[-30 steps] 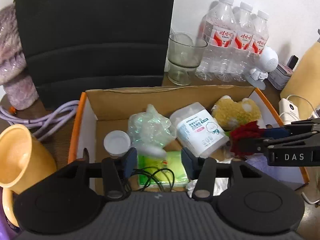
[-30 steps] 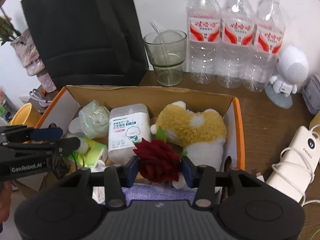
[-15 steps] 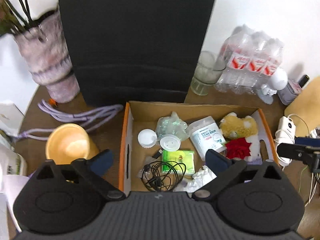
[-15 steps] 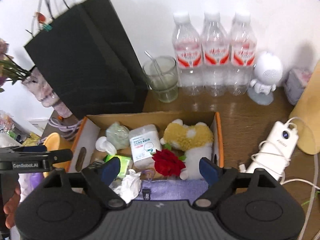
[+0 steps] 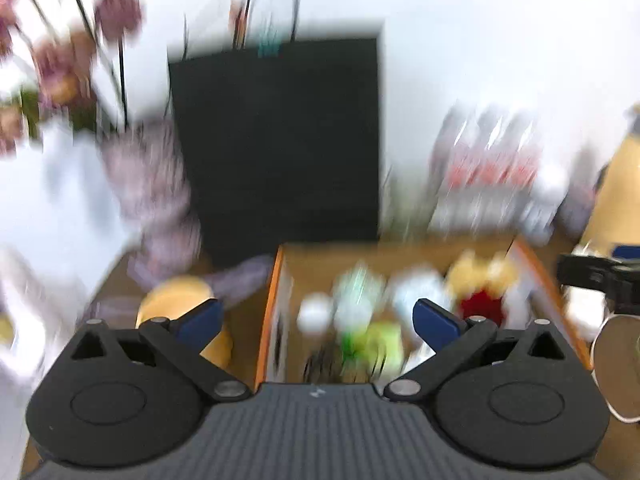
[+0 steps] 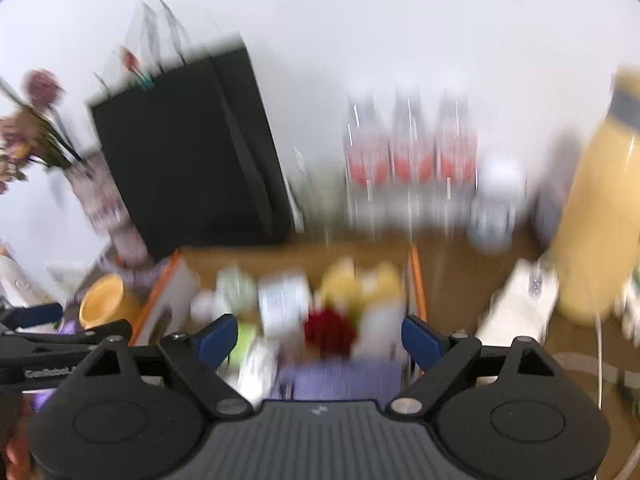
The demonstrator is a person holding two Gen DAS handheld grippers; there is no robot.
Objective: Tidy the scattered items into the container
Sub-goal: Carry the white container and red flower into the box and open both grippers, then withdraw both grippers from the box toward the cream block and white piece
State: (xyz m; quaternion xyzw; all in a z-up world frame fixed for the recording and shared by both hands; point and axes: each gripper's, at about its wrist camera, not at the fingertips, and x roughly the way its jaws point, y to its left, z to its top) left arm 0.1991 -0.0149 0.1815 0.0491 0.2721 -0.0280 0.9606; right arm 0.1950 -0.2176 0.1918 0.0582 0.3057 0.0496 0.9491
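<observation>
Both views are motion-blurred. The cardboard box with orange edges (image 5: 276, 280) (image 6: 416, 276) sits on the wooden table below both grippers. In it lie a red rose (image 5: 480, 306) (image 6: 330, 330), a yellow plush toy (image 5: 480, 270) (image 6: 360, 280), a white wipes tub (image 6: 282, 302), a green packet (image 5: 372, 344) and white lids (image 5: 314, 314). My left gripper (image 5: 316, 320) is wide open and empty, held high above the box's left side. My right gripper (image 6: 320, 336) is wide open and empty, high above the box's front.
A black paper bag (image 5: 276, 140) stands behind the box, with a vase of flowers (image 5: 152, 184) to its left. Three water bottles (image 6: 408, 160), a white power bank (image 6: 520, 304), a tall yellow bottle (image 6: 596, 220) and a yellow cup (image 5: 180, 304) surround the box.
Both grippers let go of their items into the box, opened wide, and have pulled up and back; the box now looks smaller and lower in both views.
</observation>
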